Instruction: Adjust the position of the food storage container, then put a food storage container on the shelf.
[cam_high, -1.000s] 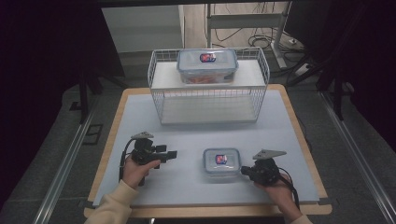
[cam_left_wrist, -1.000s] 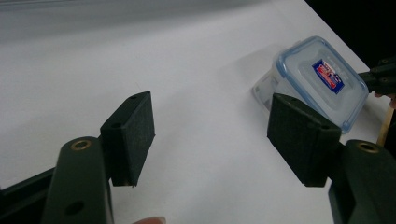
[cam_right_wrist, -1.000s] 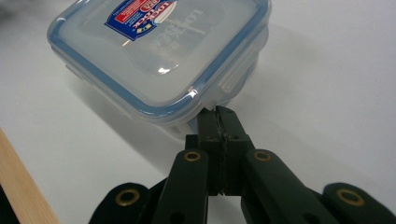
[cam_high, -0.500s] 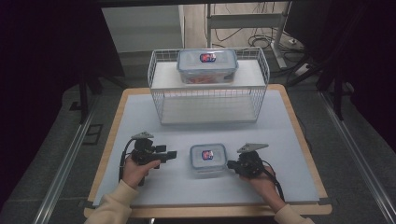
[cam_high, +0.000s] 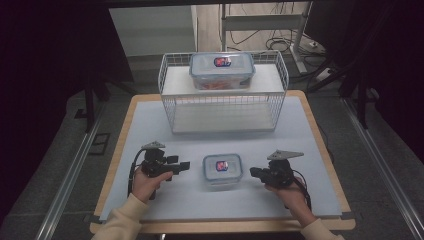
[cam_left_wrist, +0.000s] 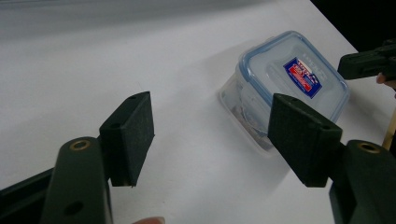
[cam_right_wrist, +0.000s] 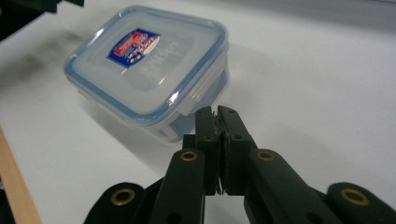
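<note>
Small box sits between two grippers near the table's front edge.
Left gripper (cam_high: 184, 165) has its jaws spread wide, grasping nothing, just left of the box (cam_high: 222, 169). The box is clear plastic, squarish with rounded corners, a blue-rimmed lid snapped on, and a red-and-blue label on top, its writing too small to read. Right gripper (cam_high: 253, 172) is just right of it, jaws pinched together on nothing, tips near the lid's clip. At the back edge, a wire rack (cam_high: 170, 107) carries a bigger container (cam_high: 222, 71) bearing the same kind of label.

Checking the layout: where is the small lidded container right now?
In the high view, the small container sits near the table's front edge, between both grippers, before the wire basket.
</note>
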